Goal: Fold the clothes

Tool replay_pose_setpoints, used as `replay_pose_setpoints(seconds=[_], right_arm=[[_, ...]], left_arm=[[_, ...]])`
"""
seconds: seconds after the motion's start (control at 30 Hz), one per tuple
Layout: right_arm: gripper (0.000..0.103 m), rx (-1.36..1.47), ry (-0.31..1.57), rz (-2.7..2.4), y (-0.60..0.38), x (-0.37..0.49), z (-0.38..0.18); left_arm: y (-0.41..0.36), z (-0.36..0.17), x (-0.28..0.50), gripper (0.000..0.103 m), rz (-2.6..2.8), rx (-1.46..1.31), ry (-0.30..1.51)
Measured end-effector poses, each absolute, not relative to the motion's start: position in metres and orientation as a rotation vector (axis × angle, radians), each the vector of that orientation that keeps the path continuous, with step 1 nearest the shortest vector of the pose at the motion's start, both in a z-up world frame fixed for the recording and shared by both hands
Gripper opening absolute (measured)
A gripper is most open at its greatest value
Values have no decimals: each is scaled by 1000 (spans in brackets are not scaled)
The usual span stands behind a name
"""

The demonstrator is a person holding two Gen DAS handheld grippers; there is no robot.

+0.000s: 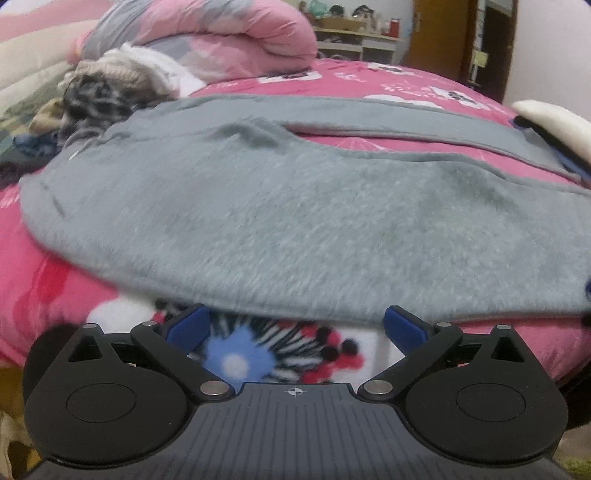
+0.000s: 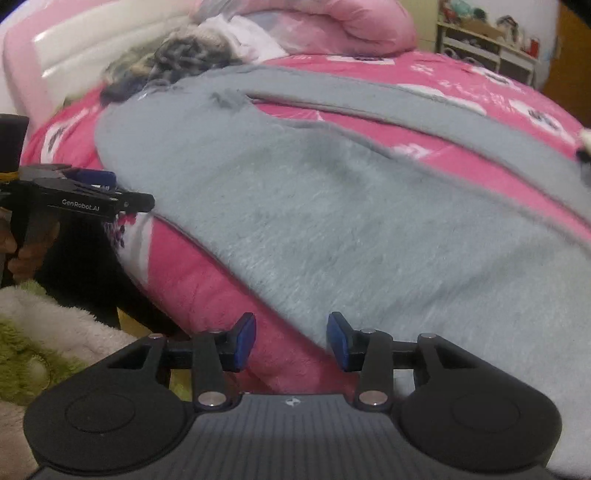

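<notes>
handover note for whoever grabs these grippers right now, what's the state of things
Left gripper: open, empty, hovering at the near edge of the grey fleece garment.
Right gripper: open, empty, at the same near edge further along, with one fingertip over the fleece.
The garment lies spread flat on the pink bedspread, with a long strip of it stretched along the far side and a gap between. A pile of other clothes sits by the rolled pink quilt.
Done: garment laid out. Left: grip the near edge and make the folds; none shows yet.
</notes>
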State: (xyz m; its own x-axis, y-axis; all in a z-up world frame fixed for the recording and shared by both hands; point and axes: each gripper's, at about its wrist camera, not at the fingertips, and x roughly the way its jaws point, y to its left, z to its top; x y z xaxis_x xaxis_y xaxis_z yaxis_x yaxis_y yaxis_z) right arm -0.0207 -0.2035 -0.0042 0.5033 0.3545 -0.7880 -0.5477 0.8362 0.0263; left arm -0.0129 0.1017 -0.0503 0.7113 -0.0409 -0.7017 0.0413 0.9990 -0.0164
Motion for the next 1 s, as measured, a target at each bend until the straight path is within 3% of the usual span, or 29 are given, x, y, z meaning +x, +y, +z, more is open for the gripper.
replay_pose_setpoints(seconds=[0.17,0.33,0.53,0.7,0.83,1.0], right_arm=[[46,-288,740,554,-161,17,17],[46,-227,770,615,-98,56,-20],[49,-289,808,767,-82,0,-21],[49,-110,882,790,-115,-16,-10],[49,286,993,766,-157,-2,-18],[49,523,1041,708,-179,7,-38]], left_arm=[[120,-44,-21,101,11,-55,763],[140,-31,-17,101,104,-83,720],[159,-27,18,101,146,-188,727],[147,-24,41,102,137,-179,738],[129,-28,52,102,152,-96,768],[114,-35,57,102,208,-22,806]])
